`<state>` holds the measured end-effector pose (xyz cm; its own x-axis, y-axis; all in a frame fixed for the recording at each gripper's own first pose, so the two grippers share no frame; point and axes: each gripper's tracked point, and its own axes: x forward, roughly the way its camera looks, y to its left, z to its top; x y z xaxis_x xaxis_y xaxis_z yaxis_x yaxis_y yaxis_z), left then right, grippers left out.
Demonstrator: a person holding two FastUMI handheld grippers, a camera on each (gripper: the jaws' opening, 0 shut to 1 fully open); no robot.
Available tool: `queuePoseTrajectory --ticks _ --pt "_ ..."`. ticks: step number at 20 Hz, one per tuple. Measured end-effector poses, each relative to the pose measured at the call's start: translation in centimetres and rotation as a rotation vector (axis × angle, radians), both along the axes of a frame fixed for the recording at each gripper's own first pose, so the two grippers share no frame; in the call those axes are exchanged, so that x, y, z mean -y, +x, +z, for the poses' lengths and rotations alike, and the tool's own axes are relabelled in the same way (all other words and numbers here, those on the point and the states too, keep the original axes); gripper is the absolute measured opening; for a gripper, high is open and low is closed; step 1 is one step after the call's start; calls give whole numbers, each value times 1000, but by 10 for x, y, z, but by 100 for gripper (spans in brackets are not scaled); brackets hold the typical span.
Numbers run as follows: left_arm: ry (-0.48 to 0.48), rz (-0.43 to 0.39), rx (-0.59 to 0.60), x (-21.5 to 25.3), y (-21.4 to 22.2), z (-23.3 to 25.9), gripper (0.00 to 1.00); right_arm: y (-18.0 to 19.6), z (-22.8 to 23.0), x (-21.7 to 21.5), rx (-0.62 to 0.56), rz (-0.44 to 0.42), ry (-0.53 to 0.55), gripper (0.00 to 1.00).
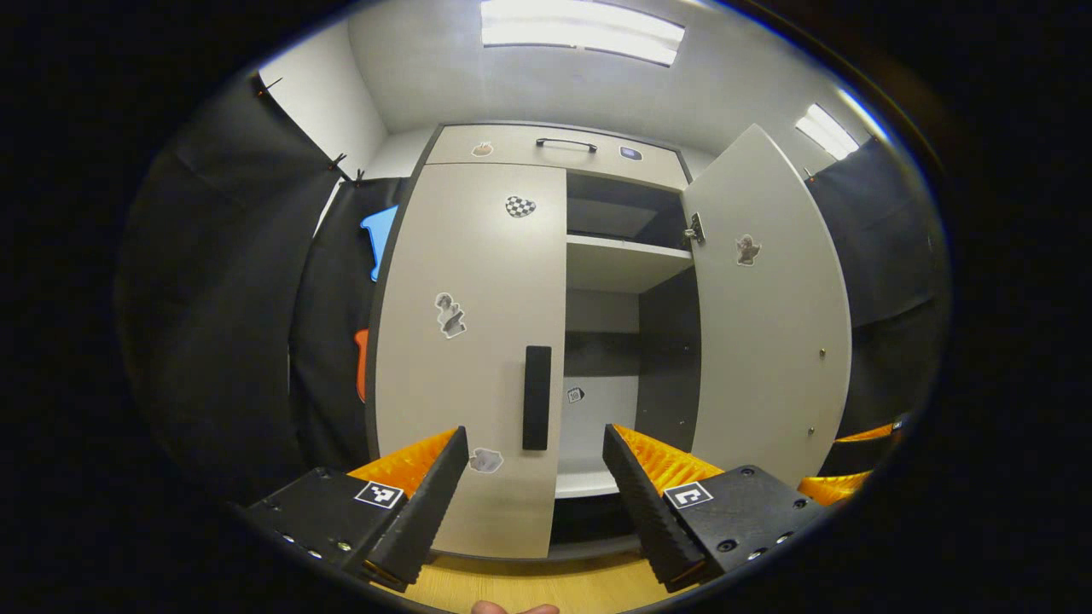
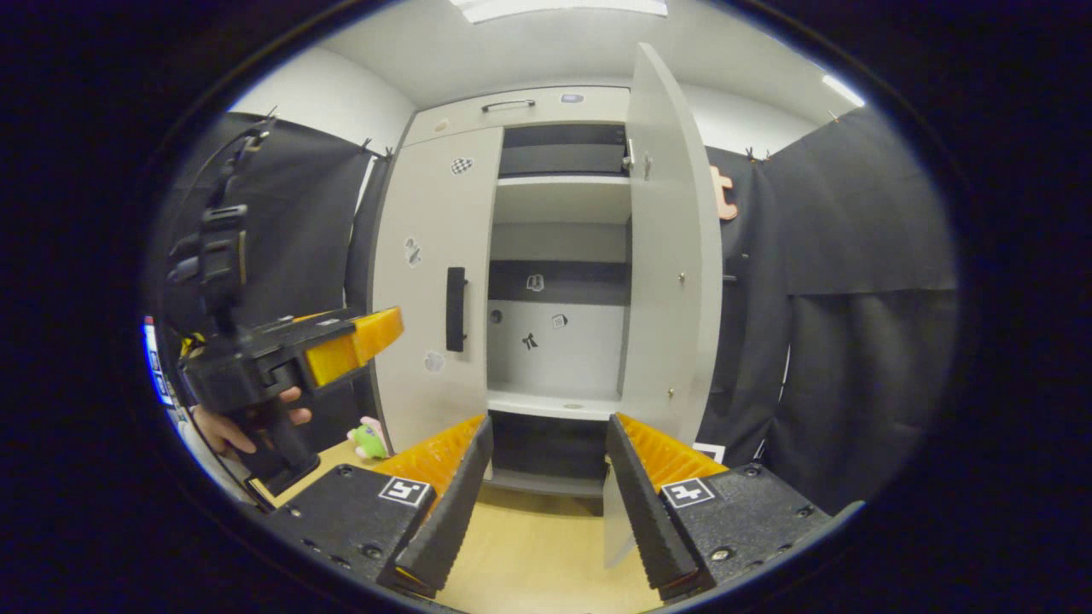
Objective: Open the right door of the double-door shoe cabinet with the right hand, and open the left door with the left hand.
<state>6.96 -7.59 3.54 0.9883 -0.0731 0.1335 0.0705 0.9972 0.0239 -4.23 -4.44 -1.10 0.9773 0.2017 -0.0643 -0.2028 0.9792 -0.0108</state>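
Observation:
The pale shoe cabinet's right door (image 1: pixel 772 315) (image 2: pixel 670 247) stands swung open, showing shelves (image 1: pixel 627 251) (image 2: pixel 563 183) inside. Its left door (image 1: pixel 473 341) (image 2: pixel 431 281) is closed, with a black vertical handle (image 1: pixel 537 396) (image 2: pixel 455 309) near its inner edge. My left gripper (image 1: pixel 536 482) is open and points at that handle from a short distance, touching nothing. In the right gripper view the left gripper (image 2: pixel 358 337) hangs in front of the left door, held by a hand (image 2: pixel 230 426). My right gripper (image 2: pixel 546 469) is open and empty, back from the cabinet opening.
A drawer with a black handle (image 1: pixel 566 143) (image 2: pixel 508 105) tops the cabinet. Black cloth walls (image 1: pixel 222 281) (image 2: pixel 853 281) flank both sides. A small green and pink toy (image 2: pixel 369 439) sits on the wooden floor (image 2: pixel 537 546) by the left door's foot.

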Motion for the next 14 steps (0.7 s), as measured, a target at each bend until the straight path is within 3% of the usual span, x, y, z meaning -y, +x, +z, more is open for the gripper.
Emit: queuePoseTrajectory --ticks 4,14 --pt "-16 -14 -50 8 56 -7 95 -6 -3 1 2 8 -1 84" --pt "-17 25 -150 3 141 -28 95 -7 -9 39 -11 -130 18 84"
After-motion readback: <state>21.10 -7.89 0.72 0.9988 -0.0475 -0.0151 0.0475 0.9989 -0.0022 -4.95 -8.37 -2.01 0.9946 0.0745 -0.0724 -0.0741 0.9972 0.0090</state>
